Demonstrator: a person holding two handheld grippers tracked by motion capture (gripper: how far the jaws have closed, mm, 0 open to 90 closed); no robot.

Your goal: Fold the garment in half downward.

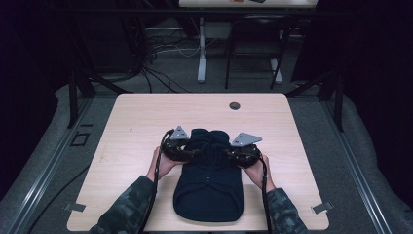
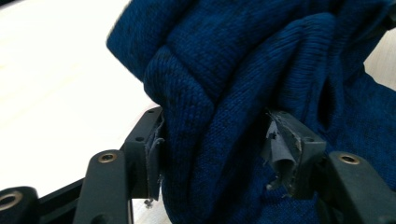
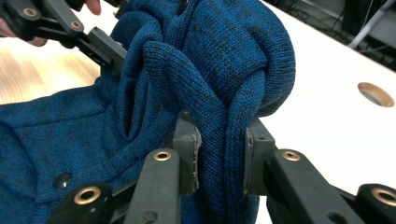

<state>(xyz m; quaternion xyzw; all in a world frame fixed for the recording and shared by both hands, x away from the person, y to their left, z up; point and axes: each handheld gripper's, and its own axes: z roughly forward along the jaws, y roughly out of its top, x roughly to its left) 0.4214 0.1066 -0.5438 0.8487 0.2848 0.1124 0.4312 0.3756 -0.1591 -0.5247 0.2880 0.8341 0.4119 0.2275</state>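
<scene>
- We have the dark blue knit garment [image 1: 209,183] lying on the pale wooden table [image 1: 136,117], near its front edge and well short of the round cable hole [image 1: 234,106] at the far side.
- Our left gripper [image 1: 194,152] grips the garment's far left part; in the left gripper view its jaws stand fairly wide with a thick bunch of knit [image 2: 224,140] pressed between them.
- Our right gripper [image 1: 228,153] grips the far right part; in the right gripper view its jaws sit closer together, pinching a narrower fold [image 3: 224,154].
- The far end is lifted and bunched, while the near part lies flat on the table.
- We judge this a fold in progress: the raised end looks ready to be carried over the flat part.
- Next we should move both grippers together, level, toward the near edge of the garment, keeping both grips firm until the fold lies down.
</scene>
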